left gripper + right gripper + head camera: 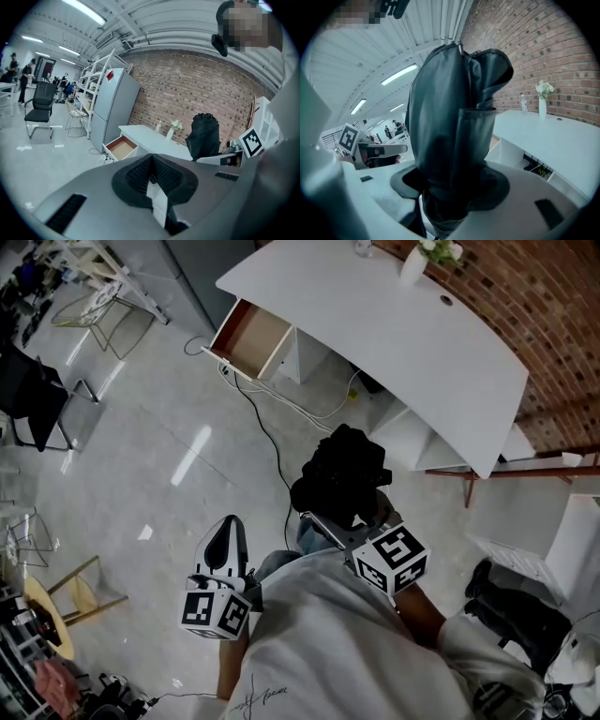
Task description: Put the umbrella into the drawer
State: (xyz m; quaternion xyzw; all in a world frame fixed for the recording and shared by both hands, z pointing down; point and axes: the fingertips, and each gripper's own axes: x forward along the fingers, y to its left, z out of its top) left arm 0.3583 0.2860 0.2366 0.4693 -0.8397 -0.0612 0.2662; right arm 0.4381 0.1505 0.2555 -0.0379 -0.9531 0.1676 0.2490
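Now: right gripper [449, 206] jaws clamped on lower end of umbrella [342, 474]. Folded black bundle held upright at frame centre, probably to carry it clear of body. Left gripper [152, 183] jaws closed together, nothing between; sits lower left, seemingly spare. Drawer [251, 341] stands pulled open at desk [403, 343] left end, upper left of centre, presumably ready to receive. Umbrella well apart from drawer; approach not yet done.

White T-shirt [328, 643], small dark script print [255, 699] at 6 o'clock. Left gripper [225, 538] and right gripper [328, 526]: grey jaws, black ribbed pads [140, 176], black-and-white square-marker cubes [392, 559].
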